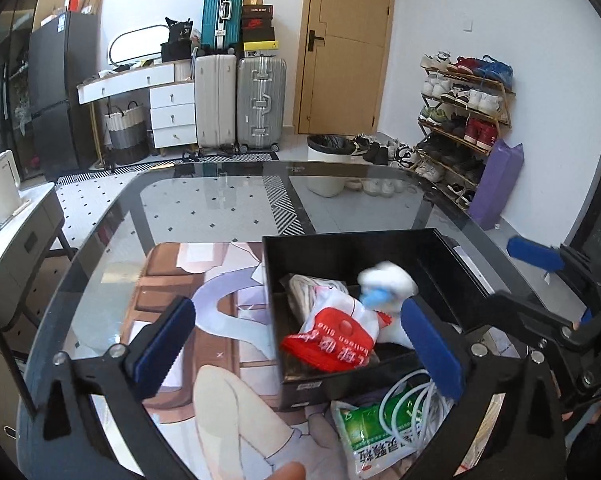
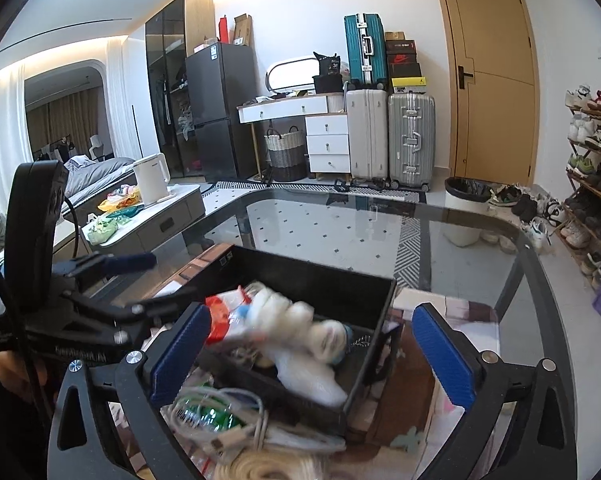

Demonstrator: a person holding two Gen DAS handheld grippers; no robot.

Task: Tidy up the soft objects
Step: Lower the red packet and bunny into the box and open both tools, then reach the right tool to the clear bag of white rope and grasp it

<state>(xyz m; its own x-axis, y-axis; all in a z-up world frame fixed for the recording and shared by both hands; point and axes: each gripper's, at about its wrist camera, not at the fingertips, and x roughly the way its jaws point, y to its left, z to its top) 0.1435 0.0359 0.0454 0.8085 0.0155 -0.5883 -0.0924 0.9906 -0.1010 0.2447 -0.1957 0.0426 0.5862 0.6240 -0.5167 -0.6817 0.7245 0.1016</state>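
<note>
One black bin (image 1: 380,252) sat on the glass table (image 1: 204,200), toward the near right part of the top as the left wrist camera saw it. Inside it lay three soft things that could be counted: one white plush toy (image 1: 388,280) with a blue patch, blurred in both views, one white packet with a red label (image 1: 332,340) at the bin's near left corner, and one striped pouch (image 1: 304,292) under them at the back. Other small items on the bin floor were too smeared to tell.

Outside the bin, just near of its front wall, lay one green and white packet (image 1: 372,432) with one coil of white cable (image 1: 412,396) on top of it. One printed mat (image 1: 204,320) covered the table under the bin and to its left.

Two grippers were in view. The left gripper (image 1: 300,344) stood wide, its two blue pads apart and pressing on nothing; its right pad was at the bin's near right corner, its left pad over the mat. The right gripper (image 2: 312,356) also stood wide, its two pads either side of the bin's near end, with the plush toy between them but not pinched.

Far off stood three suitcases (image 1: 236,80), one white waste bin (image 1: 328,164) and one shoe rack (image 1: 460,120).
</note>
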